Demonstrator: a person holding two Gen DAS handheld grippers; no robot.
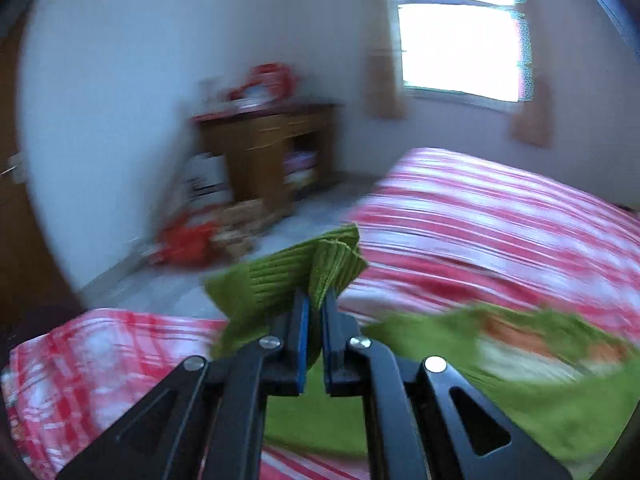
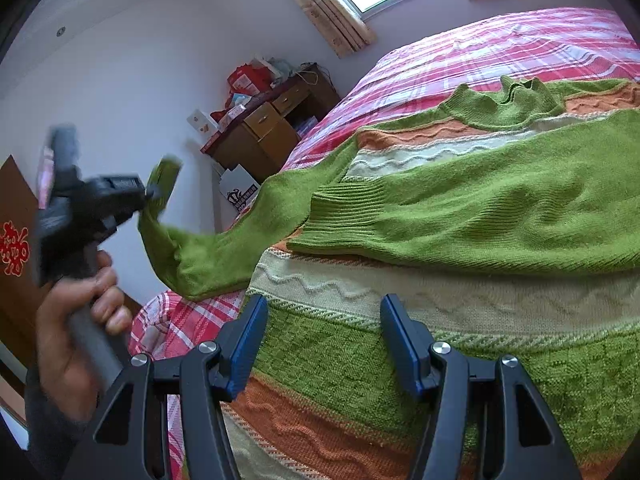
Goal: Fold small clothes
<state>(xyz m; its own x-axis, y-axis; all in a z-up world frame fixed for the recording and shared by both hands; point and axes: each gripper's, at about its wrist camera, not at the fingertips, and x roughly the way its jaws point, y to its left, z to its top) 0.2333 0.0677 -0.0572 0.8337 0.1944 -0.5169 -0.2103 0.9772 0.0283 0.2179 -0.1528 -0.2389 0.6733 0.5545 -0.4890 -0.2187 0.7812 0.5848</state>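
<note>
**Little Legible Writing in the Room**

At the far left of the right wrist view, a brown door (image 2: 16, 216) carried a red decorative Chinese character cutout (image 2: 14, 248), seemingly the double-happiness sign. A white bag (image 2: 239, 188) on the floor beside the wooden cabinet (image 2: 264, 136) bore a dark crown-like logo with lettering too small to read. Nothing else was legible.

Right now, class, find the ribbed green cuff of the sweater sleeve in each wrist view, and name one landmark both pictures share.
Left wrist view: the cuff sits at centre, pinched between the shut left gripper pads.
Right wrist view: the cuff is at far left, lifted off the bed by the hand-held left gripper.
Shared landmark: the wooden desk against the wall.
</note>
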